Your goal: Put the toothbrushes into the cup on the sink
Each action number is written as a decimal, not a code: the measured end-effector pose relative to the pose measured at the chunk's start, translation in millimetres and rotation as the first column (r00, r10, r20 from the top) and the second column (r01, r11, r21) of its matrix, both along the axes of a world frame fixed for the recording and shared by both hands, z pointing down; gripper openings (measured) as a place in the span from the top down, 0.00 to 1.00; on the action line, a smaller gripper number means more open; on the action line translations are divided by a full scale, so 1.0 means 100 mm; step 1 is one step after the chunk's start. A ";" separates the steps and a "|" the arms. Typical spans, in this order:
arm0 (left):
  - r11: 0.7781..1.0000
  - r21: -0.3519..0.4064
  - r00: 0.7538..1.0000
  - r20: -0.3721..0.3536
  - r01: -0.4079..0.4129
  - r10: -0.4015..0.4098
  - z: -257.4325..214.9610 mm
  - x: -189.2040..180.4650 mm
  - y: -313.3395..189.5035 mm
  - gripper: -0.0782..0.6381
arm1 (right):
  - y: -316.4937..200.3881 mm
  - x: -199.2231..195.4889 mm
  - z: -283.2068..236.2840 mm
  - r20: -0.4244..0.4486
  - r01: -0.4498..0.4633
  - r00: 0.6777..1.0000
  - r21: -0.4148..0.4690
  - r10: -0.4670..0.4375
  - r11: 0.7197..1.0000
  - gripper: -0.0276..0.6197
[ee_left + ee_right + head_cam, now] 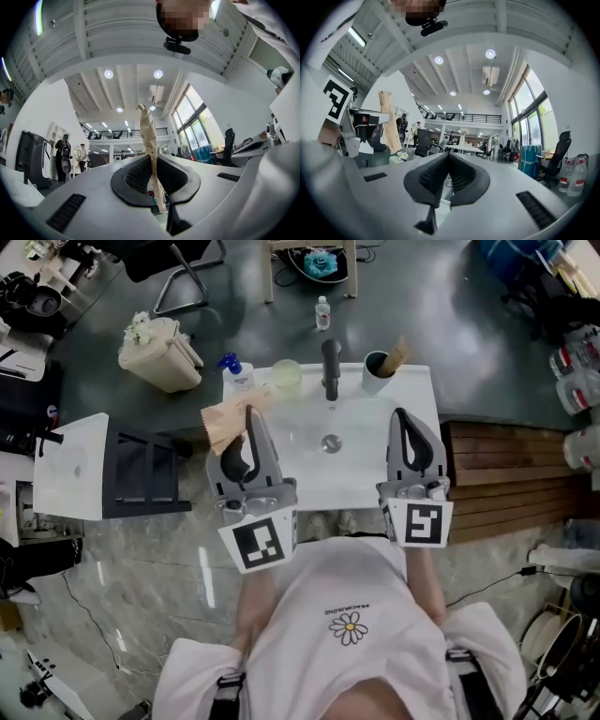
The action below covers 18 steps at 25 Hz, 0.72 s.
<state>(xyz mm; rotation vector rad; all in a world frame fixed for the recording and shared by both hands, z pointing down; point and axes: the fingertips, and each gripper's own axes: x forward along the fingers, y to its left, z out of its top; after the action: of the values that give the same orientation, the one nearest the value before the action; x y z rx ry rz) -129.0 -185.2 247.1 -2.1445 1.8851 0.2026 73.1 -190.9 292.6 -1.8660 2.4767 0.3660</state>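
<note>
Held toothbrush: tan paper-wrapped toothbrush, clamped in the left gripper over the sink's left side, well apart from the cup; in the left gripper view, packet upright between the pads, top well above them.
Left gripper: jaws pressed together on the packet.
Right gripper: jaws together with nothing between them, seen plainly in the right gripper view; raised over the sink's right side, below the cup in the head view.
Cup: dark round cup at the back right corner of the sink, just right of the tap.
Cup contents: a second tan wrapped toothbrush, leaning right, out over the rim.
Sink: white rectangular sink, metal drain at the middle, basin bare between the two grippers.
Back ledge, left to right: blue-topped pump bottle, pale green translucent tumbler, black tap, then the cup; tumbler's inside not readable.
Right edge: sink side against a brown slatted wooden platform.
Left edge: dark frame stand just beside the sink, white panel beyond it.
Behind the sink: grey floor with a beige lidded bin and a small clear bottle.
Right gripper view, left side: left gripper's packet near.
</note>
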 end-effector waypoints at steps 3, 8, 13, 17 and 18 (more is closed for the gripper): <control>1.000 -0.010 1.000 0.000 -0.004 0.004 0.03 0.01 0.00 0.84 | 0.02 0.01 -0.01 -0.006 -0.002 1.000 -0.005 0.002 1.000 0.94; 1.000 -0.018 1.000 -0.002 -0.005 0.005 0.06 0.01 0.00 0.84 | 0.03 0.01 -0.04 0.002 -0.001 1.000 -0.002 0.001 1.000 0.94; 1.000 -0.028 1.000 0.003 0.003 -0.003 0.13 0.00 0.02 0.84 | 0.05 0.03 0.02 -0.007 0.000 1.000 -0.021 0.000 1.000 0.94; 1.000 -0.027 1.000 0.006 0.012 -0.012 0.13 -0.05 0.00 0.84 | 0.05 0.02 -0.01 -0.014 0.000 1.000 -0.009 0.000 1.000 0.94; 1.000 -0.017 1.000 0.020 0.009 -0.009 0.09 -0.05 -0.03 0.84 | 0.05 0.01 -0.01 -0.013 0.002 1.000 -0.009 -0.003 1.000 0.94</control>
<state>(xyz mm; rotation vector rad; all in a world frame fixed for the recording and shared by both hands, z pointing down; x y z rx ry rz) -133.8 -188.2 256.6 -2.1406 1.8915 0.1636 74.4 -185.9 291.6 -1.8697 2.4930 0.3678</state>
